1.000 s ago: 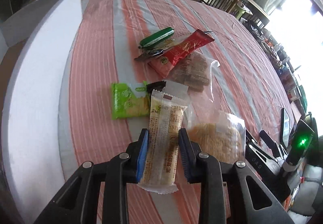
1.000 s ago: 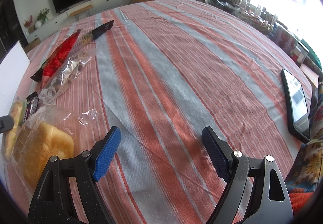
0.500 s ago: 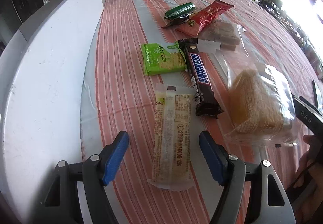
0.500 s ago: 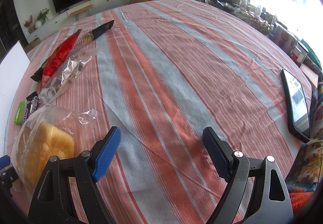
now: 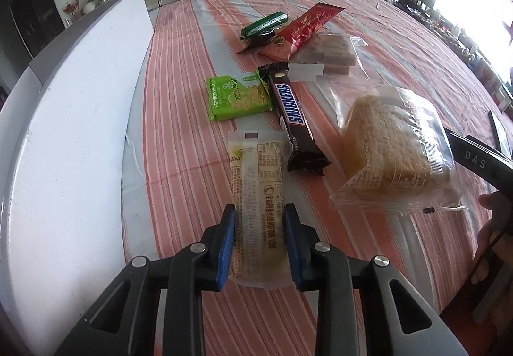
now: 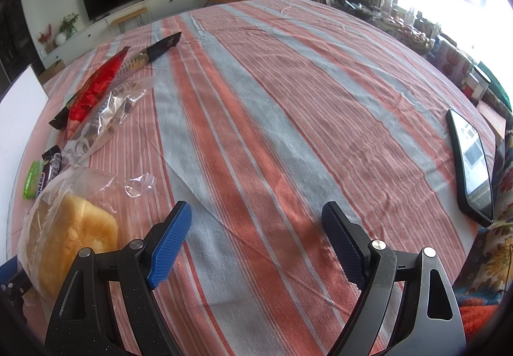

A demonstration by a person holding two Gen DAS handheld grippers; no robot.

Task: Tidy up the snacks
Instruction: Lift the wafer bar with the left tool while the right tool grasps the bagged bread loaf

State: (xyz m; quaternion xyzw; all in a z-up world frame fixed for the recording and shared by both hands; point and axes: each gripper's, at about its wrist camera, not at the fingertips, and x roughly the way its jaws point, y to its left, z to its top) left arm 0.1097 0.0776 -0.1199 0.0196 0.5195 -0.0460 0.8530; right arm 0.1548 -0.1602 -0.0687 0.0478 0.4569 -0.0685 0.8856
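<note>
My left gripper point(image 5: 259, 244) is shut on the near end of a long pale cracker packet point(image 5: 258, 186) that lies on the striped tablecloth. Beyond it lie a Snickers bar point(image 5: 293, 119), a green cracker pack point(image 5: 235, 96), a bagged bread loaf point(image 5: 392, 147), a clear bag of brown bars point(image 5: 330, 54), a red packet point(image 5: 301, 32) and a green-and-black packet point(image 5: 264, 26). My right gripper point(image 6: 256, 244) is open and empty over bare cloth, with the bread loaf point(image 6: 67, 237) at its left.
A white box point(image 5: 64, 131) runs along the table's left side. A black phone point(image 6: 471, 160) lies near the right edge. The other gripper's handle and a hand point(image 5: 490, 189) sit at the right of the left wrist view.
One second ago my left gripper held the cracker packet raised. Half a second ago it was open with the packet on the cloth. Now it has shut on the packet's near end again.
</note>
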